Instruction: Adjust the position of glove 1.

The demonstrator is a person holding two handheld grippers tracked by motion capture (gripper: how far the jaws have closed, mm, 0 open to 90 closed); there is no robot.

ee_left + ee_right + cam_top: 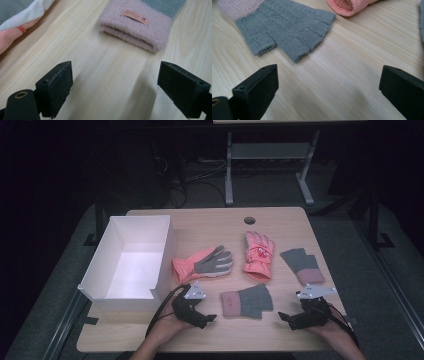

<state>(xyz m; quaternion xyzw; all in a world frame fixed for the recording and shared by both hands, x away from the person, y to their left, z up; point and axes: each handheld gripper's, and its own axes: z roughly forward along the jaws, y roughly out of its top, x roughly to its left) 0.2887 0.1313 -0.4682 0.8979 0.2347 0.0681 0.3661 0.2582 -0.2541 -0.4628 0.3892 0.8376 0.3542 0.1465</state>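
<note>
Gloves: four lie loose on the table (295, 222), none in the white box (115, 292) yet.
Nearest glove: the grey fingerless glove with the pink cuff (247, 302) lies flat between your two grippers, near the front edge; its cuff points at your left gripper, its finger ends at your right.
Other gloves: its grey match (302, 265) lies toward the right edge; one pink ski glove (204, 263) lies palm up just beside the box, the other pink ski glove (259, 254) stands lengthwise at the middle.
Left gripper (209, 319): your jaws stand wide apart with nothing between them; in the left gripper view the pink cuff (136, 23) lies ahead, apart from the pads.
Right gripper (284, 316): jaws likewise spread and empty; in the right gripper view the grey finger ends (294, 30) lie ahead, not touched.
Box: open-topped, at the table's left, well lit inside, bare as far as you can see.
Done so far: nothing packed, nothing gripped.
Left to do: by the look of it, all of it; probably you take the near grey glove first, then carry each one to the box.
</note>
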